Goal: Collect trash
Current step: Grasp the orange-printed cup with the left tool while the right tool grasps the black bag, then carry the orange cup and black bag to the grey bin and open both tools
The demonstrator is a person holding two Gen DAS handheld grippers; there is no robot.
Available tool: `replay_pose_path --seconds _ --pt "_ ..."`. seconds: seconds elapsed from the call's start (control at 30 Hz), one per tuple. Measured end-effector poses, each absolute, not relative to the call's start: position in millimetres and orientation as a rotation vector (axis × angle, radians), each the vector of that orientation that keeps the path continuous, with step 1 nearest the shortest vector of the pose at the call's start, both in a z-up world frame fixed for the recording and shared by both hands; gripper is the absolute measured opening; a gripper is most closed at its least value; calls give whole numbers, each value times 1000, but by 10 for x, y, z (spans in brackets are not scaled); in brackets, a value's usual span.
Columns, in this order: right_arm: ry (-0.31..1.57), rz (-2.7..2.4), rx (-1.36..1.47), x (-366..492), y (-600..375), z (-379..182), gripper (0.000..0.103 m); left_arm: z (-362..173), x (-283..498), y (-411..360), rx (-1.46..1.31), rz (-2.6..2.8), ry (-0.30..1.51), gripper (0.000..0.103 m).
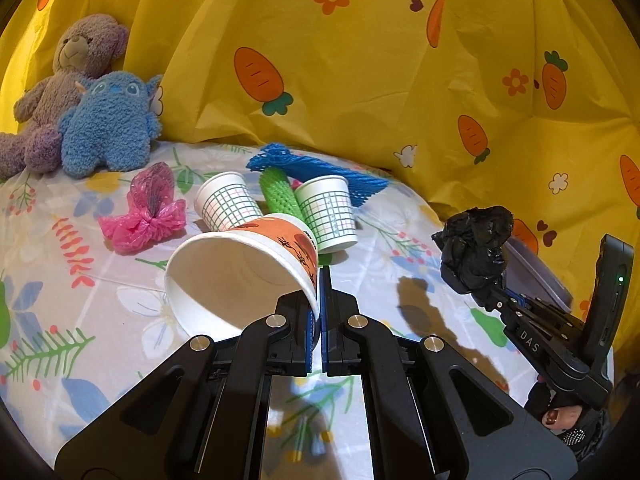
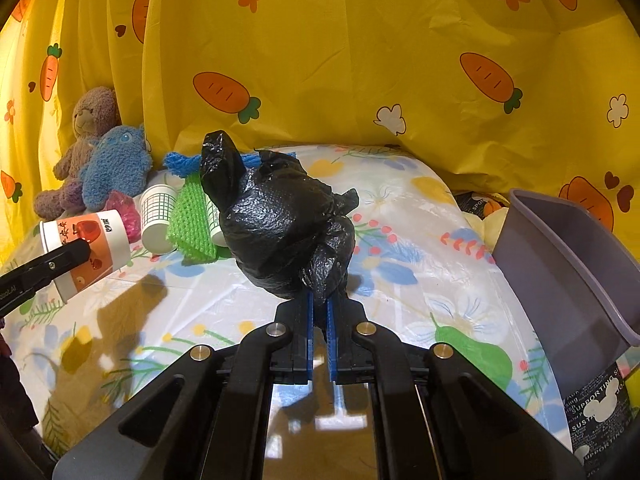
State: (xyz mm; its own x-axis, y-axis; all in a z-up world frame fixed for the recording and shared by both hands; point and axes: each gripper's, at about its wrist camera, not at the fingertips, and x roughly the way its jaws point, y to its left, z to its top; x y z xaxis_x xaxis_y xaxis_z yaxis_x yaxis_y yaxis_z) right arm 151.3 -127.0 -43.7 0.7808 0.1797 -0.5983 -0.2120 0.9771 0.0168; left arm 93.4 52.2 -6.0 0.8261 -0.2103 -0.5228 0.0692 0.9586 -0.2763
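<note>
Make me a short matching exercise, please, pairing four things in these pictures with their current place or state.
Things:
1. orange paper cup
2. black plastic bag
3. pink plastic bag
4. grey bin

Places or states:
A. lying on the floral cloth
B. pinched at its rim by the left jaws
C. at the right edge, nothing held in it visible
D. clamped in the right jaws

Pairs: 1-B, 2-D, 3-A, 4-C

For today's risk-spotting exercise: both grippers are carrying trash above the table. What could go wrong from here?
1. The left gripper pinches only the rim of the orange paper cup; the thin wall may crumple or slip out.
2. The right gripper grips just a lower fold of the crumpled black bag, which could pull free before reaching the grey bin.
3. A dropped item could knock over the checked cups.
</note>
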Motion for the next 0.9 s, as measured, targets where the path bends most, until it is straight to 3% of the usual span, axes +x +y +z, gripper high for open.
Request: replay_pose_path --seconds 0.9 --pt "554 129 15 1160 -1937 -132 6 314 952 -580 -96 -330 539 1"
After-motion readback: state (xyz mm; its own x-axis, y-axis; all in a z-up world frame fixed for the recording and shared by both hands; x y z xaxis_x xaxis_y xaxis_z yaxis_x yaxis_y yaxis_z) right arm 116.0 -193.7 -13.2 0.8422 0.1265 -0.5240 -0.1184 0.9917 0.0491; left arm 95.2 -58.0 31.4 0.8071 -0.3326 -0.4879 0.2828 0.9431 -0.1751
